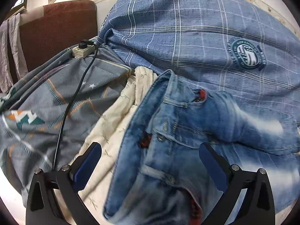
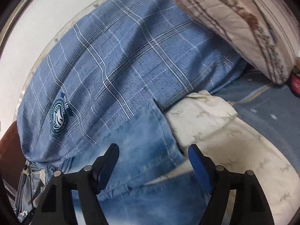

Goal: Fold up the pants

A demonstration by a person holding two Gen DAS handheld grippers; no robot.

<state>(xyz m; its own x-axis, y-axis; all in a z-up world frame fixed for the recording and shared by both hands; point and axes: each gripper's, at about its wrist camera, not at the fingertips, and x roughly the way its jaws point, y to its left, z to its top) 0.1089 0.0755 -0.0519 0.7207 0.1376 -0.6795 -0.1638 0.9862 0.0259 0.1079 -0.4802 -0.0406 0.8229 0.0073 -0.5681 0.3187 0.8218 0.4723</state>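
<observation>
One pair of blue jeans lies on the bed, spread over a cream sheet and against one large blue checked quilt that bears a single round green badge. In the left wrist view the waistband end of the jeans shows, with pockets, one metal rivet and red lining peeking out in several places. The left hand-held gripper hangs over this part with its two fingers wide apart; denim lies below and between them, but neither blue pad presses on it.

In the right wrist view a leg of the jeans runs under the right hand-held gripper. Its two fingers also stand apart, with the cloth beneath them and nothing clamped. One folded cream bundle sits just beside the leg, touching the quilt's edge. One patterned pillow leans at the upper right.

To the left lie one grey patterned sheet with stars, one white power strip with one black cable trailing from it, and one brown cushion.
</observation>
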